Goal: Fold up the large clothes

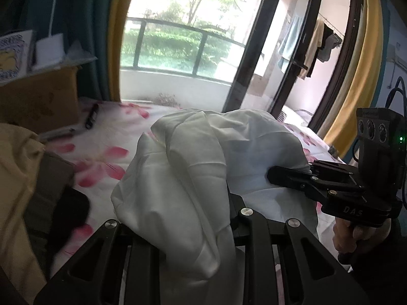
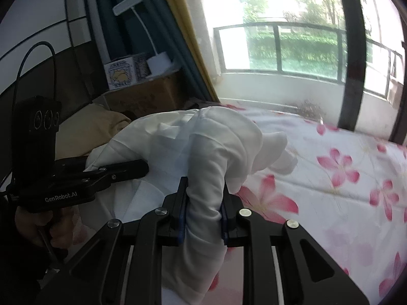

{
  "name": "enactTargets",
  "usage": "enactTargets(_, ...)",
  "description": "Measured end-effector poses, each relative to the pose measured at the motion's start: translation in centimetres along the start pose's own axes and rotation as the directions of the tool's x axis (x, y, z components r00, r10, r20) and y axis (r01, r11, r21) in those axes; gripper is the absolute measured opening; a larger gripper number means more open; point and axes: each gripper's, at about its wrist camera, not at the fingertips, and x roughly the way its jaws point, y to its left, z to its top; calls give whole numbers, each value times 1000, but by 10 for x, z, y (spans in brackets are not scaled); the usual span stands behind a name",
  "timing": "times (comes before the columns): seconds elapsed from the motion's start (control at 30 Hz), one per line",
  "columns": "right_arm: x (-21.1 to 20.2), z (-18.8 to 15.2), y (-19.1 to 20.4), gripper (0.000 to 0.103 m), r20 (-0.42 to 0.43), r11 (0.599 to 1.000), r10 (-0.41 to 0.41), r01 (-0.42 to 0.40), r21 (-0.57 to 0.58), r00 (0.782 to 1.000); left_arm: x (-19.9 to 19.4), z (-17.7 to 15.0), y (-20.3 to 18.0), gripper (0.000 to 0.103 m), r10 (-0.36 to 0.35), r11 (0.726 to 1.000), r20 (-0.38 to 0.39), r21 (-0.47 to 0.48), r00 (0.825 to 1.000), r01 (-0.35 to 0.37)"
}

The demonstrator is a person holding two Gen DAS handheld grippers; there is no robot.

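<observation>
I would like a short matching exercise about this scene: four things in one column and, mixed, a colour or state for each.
Things:
1. white garment
2. bed sheet
3. cardboard box
4. right claw

Descriptions:
A. brown, beside the curtain
B. shut on cloth
C. bunched up and lifted by both claws
D. white with pink flowers

Pairs: 1-C, 2-D, 3-A, 4-B
</observation>
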Motion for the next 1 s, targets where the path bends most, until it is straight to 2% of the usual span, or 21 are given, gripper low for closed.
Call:
enactTargets(0.37,34,32,35,21,37,996,73,-71,-52,997,-31,20,42,25,87,996,55,9,995,-87)
enactTargets(0.53,64,25,34,21,-11,996,89,-89,-25,996,-15,16,59,25,116,993,-5,12,993,-116)
enactTargets(0.7,100,8,18,21,-105,994,102,-98,41,989,19,-3,75,28,146,989,-118,11,982,-146)
enactTargets(0.77,111,-2,8,23,-133,994,92,-83,78,987,27,-10,80,34,146,989,-145,2,979,-148)
enactTargets(0.93,122,-14,-9,38,-166,987,99,-76,141,981,35,-23,94,51,118,990,-196,-53,973,-131)
enactTargets(1.0,123,-16,-9,43,-169,989,90,-68,135,982,34,-27,97,53,107,990,-206,-67,973,-123)
